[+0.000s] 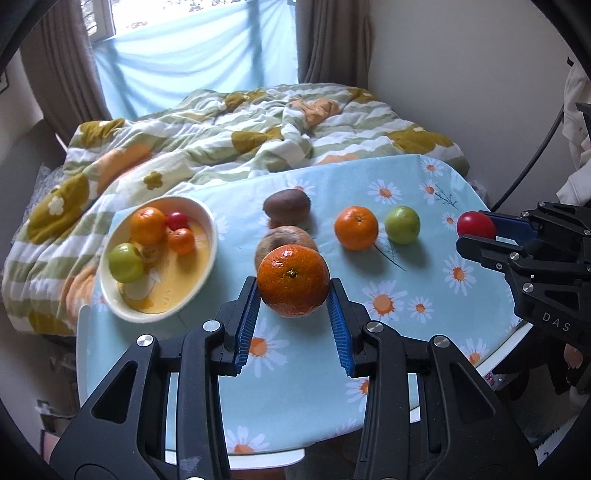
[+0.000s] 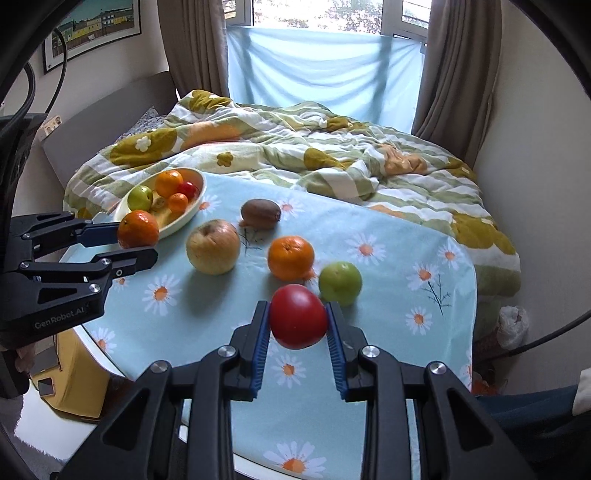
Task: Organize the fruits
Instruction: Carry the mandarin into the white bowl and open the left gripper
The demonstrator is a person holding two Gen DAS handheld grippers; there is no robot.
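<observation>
"GenRobot.AI" left gripper (image 2: pixel 138 245) (perhaps "DAS" on right gripper (image 1: pixel 476 236))

glossy dimpled orange (image 1: pixel 293 280); smooth shiny tomato (image 2: pixel 298 316); matt cloth tablecloth (image 1: pixel 406 302); glazed bowl (image 1: pixel 207 221).

Orange mandarin (image 1: pixel 293 280) and red tomato (image 2: pixel 298 316) each held above the table; other fruits fill the bowl (image 1: pixel 202 210).

A bedroom; rumpled quilt (image 2: pixel 295 155) (flowered), curtained window (image 2: pixel 317 14).
</observation>
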